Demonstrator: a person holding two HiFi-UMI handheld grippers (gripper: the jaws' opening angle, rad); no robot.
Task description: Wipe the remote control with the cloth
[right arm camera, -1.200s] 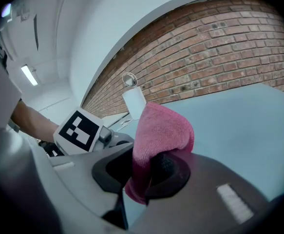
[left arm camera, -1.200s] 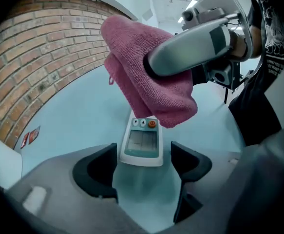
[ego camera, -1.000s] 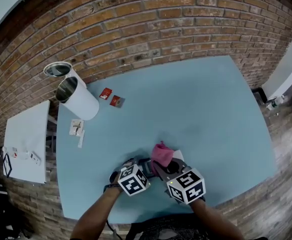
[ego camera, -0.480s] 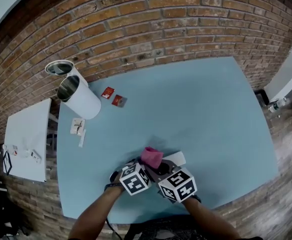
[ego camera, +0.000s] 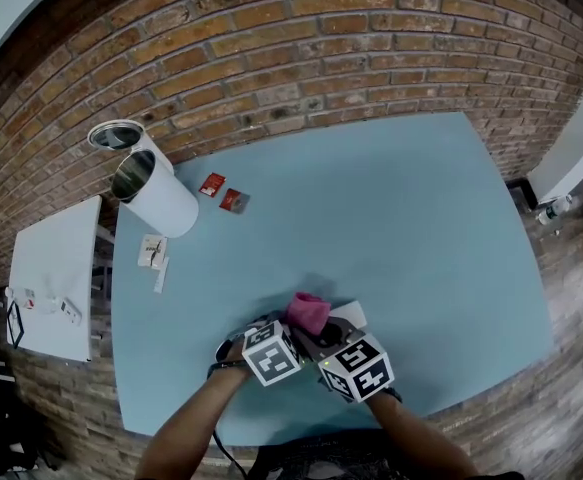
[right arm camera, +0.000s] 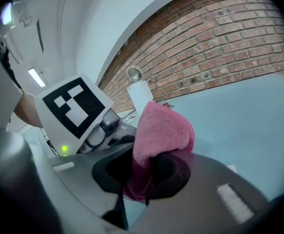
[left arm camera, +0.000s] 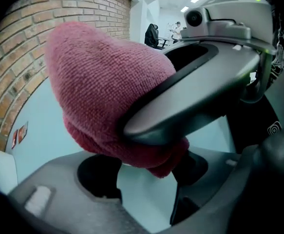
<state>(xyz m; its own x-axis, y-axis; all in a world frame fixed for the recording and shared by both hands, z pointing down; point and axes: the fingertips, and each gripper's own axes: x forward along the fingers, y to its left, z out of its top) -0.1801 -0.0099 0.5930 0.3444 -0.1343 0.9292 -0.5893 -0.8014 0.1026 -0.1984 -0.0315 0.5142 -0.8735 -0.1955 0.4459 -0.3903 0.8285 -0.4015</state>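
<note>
On the blue table [ego camera: 401,218], near its front edge, a white remote control [ego camera: 355,315] lies partly under both grippers. My right gripper [ego camera: 317,327] [right arm camera: 144,177] is shut on a bunched pink cloth [ego camera: 306,310] [right arm camera: 161,126], which it holds low over the remote. In the left gripper view the cloth [left arm camera: 103,91] and a grey right finger [left arm camera: 195,96] fill the picture. My left gripper [ego camera: 293,331] [left arm camera: 149,172] has just been closing a little. Its jaws still stand well apart, with pale table and a white sliver between them. The cloth hides its tips.
A white cylinder [ego camera: 156,196] lies tilted at the table's far left, with a round tin [ego camera: 114,136] behind it. Two red packets [ego camera: 221,193] and a small white box [ego camera: 152,252] sit nearby. A white side table [ego camera: 51,278] stands left. A brick wall runs behind.
The right gripper has carried the pink cloth left and slightly down, so its marker cube now sits against the left one. The left gripper has kept its place.
</note>
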